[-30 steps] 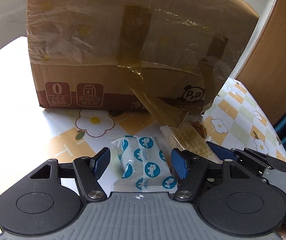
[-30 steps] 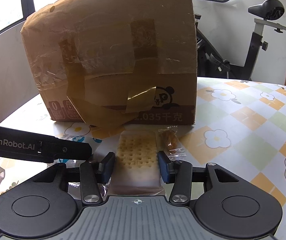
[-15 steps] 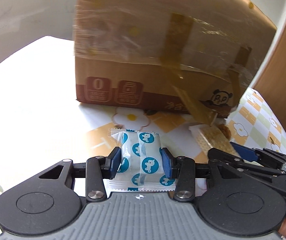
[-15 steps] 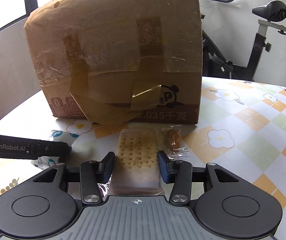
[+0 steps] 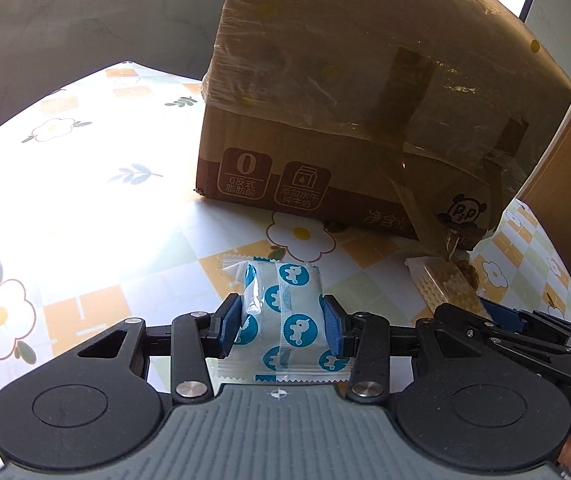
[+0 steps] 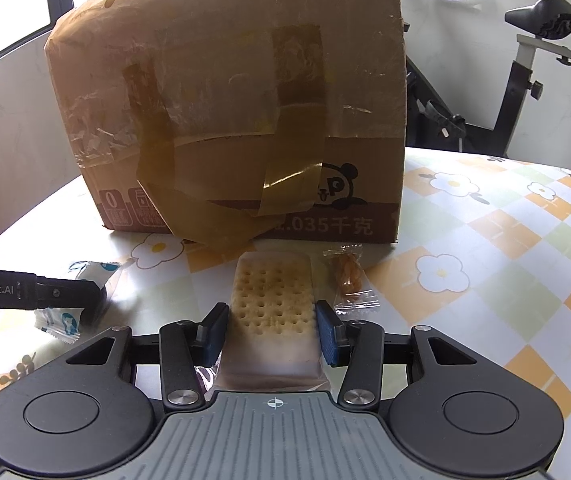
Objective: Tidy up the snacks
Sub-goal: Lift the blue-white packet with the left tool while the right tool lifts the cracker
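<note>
Snack packs: left gripper (image 5: 281, 326) clamps blue-print pouch (image 5: 283, 316); right gripper (image 6: 271, 330) clamps cracker pack (image 6: 272, 300), candy (image 6: 348, 278) at its 1 o'clock. Both light, film slippery; crackers likely brittle, so grip mid-sides gently.

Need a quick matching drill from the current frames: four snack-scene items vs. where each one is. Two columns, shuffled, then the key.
Items
1. blue-and-white packet
2. cracker pack
3. small amber candy
4. cardboard box

Places
A. loose on the tablecloth, just right of the crackers
B. clamped between the left gripper's pads
C. standing at the back of the table, patched with tape
D. between the right gripper's pads

Pairs: 1-B, 2-D, 3-A, 4-C
</note>
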Demonstrator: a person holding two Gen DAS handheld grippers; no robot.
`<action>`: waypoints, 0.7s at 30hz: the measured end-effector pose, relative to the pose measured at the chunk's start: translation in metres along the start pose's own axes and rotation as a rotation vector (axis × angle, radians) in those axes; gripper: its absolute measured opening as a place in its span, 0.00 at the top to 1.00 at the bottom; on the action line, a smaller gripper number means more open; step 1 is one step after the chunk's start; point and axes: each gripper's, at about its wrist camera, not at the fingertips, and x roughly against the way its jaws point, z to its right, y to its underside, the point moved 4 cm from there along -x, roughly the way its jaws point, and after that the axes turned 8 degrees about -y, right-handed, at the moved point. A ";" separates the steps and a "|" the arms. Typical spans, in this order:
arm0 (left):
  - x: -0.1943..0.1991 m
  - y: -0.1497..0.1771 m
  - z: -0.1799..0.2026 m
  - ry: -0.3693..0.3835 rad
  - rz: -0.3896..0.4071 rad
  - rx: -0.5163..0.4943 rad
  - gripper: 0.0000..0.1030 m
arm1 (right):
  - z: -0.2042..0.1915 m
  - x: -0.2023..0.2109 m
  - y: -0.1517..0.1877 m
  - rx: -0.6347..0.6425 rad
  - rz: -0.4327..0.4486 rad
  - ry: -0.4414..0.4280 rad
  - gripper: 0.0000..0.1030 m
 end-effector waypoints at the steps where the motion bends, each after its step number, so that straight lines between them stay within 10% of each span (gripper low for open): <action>1: 0.000 0.000 0.000 0.001 0.000 0.003 0.55 | 0.000 0.000 0.000 0.001 0.000 0.001 0.58; 21: 0.017 -0.001 -0.003 -0.021 0.039 0.007 0.56 | 0.000 -0.002 0.001 0.006 -0.004 0.002 0.58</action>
